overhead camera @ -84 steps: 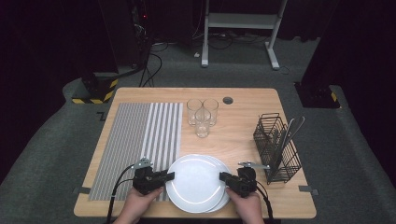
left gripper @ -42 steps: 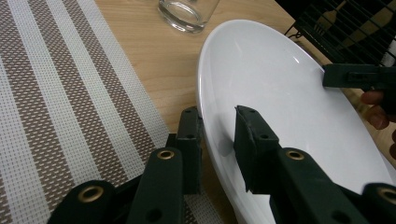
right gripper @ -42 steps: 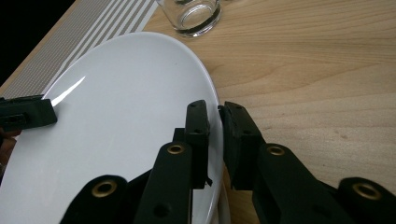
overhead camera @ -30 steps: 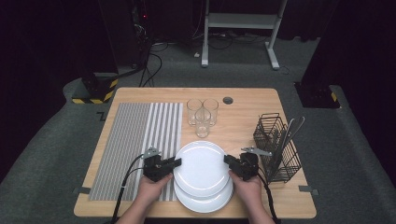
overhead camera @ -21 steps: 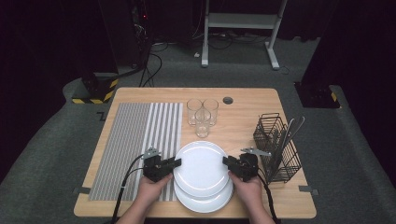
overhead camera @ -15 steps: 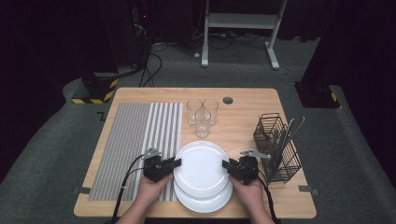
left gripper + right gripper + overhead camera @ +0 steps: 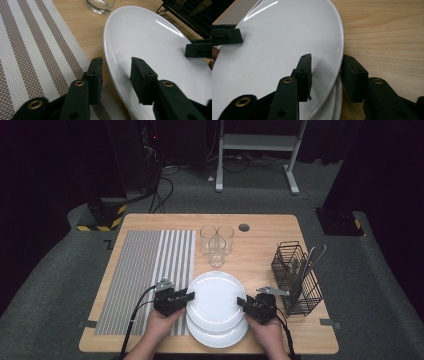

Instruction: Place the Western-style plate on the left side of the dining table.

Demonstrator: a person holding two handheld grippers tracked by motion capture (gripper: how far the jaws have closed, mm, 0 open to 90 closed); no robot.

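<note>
Since the earliest picture, the top plate has slid away from the person and now lies partly on the plate below, with its far half on the table. It sits near the person, between the striped mat on the left and the wire basket on the right.

The left gripper and the right gripper stand at opposite sides of the plate so it stays level and does not tip. Their jaws have just been opening. The rim lies between the jaws on both sides, but the pads look spread and not pressing, so I think they are letting the plate go. The glasses stand farther off, safe from bumps.
</note>
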